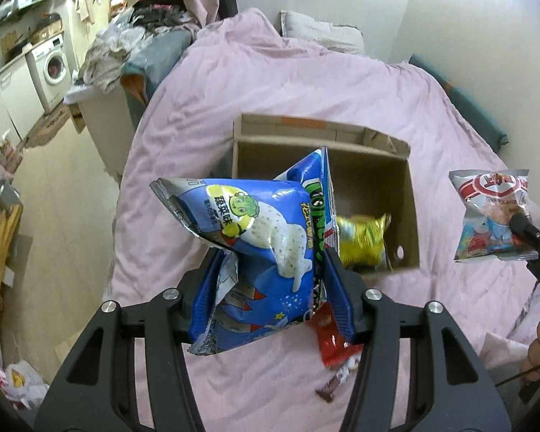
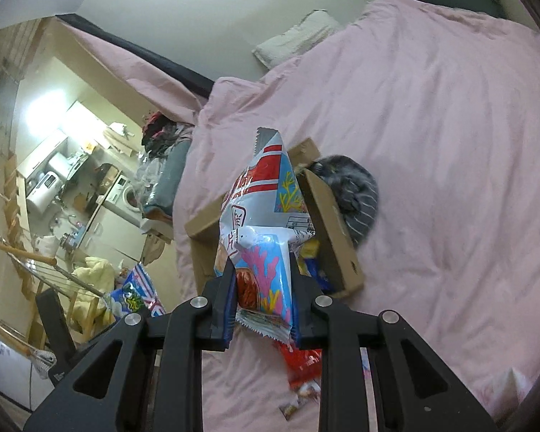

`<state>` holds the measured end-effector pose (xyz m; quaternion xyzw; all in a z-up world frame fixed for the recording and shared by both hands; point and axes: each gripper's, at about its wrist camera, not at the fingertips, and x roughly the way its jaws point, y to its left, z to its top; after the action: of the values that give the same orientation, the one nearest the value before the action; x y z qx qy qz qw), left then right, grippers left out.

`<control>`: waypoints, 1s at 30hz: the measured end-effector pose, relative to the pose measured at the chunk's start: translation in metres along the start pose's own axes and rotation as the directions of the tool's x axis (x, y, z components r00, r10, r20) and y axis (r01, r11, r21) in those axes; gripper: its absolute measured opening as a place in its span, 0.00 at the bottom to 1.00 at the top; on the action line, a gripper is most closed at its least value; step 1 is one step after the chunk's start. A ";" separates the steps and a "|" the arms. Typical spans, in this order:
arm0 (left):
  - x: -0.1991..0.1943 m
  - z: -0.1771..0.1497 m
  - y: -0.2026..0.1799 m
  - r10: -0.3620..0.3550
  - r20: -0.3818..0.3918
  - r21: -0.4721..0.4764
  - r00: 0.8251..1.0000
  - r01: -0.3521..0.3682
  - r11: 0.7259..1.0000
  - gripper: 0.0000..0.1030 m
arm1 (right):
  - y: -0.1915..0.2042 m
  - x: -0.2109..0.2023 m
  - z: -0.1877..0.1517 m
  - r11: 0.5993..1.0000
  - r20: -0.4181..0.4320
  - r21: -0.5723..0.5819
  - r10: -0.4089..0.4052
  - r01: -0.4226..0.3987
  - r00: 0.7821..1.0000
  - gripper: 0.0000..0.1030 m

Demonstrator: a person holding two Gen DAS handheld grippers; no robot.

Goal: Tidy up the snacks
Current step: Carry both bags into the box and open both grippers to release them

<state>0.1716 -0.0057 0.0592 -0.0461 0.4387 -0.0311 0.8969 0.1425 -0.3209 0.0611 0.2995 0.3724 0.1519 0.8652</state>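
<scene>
Left gripper [image 1: 270, 270] jaws clamp a blue bag [image 1: 262, 237], right gripper [image 2: 261, 298] jaws a white bag [image 2: 266, 223], both above the box [image 1: 410, 216]. A yellow packet [image 1: 363, 239] lies inside; red packets [image 1: 329, 338], perhaps more, remain beside it.

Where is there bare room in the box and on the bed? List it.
The box floor is bare toward its far wall; its near corner holds a yellow bag. The pink cover is bare right of the box, past the grey cat, and left of it. It is crowded in front, where a red pack and small wrappers lie.
</scene>
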 end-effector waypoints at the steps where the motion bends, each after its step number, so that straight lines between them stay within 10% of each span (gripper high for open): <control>1: 0.004 0.006 -0.002 0.005 0.006 0.010 1.000 -0.005 1.000 0.50 | 0.001 0.004 0.002 1.000 -0.003 -0.003 0.003 -0.003 1.000 0.24; 14: 0.106 0.034 -0.029 0.047 -0.069 0.127 0.996 -0.038 0.991 0.50 | -0.008 0.151 0.007 1.000 -0.199 0.019 0.020 -0.016 0.980 0.24; 30: 0.156 0.045 -0.036 0.020 -0.089 0.156 0.996 -0.006 0.988 0.50 | -0.045 0.191 0.005 0.982 -0.233 0.179 0.107 -0.066 0.967 0.24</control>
<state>0.3020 -0.0539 -0.0319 0.0281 0.4754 -0.0615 0.8772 0.2770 -0.2648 -0.0706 0.3675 0.4729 0.1925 0.7773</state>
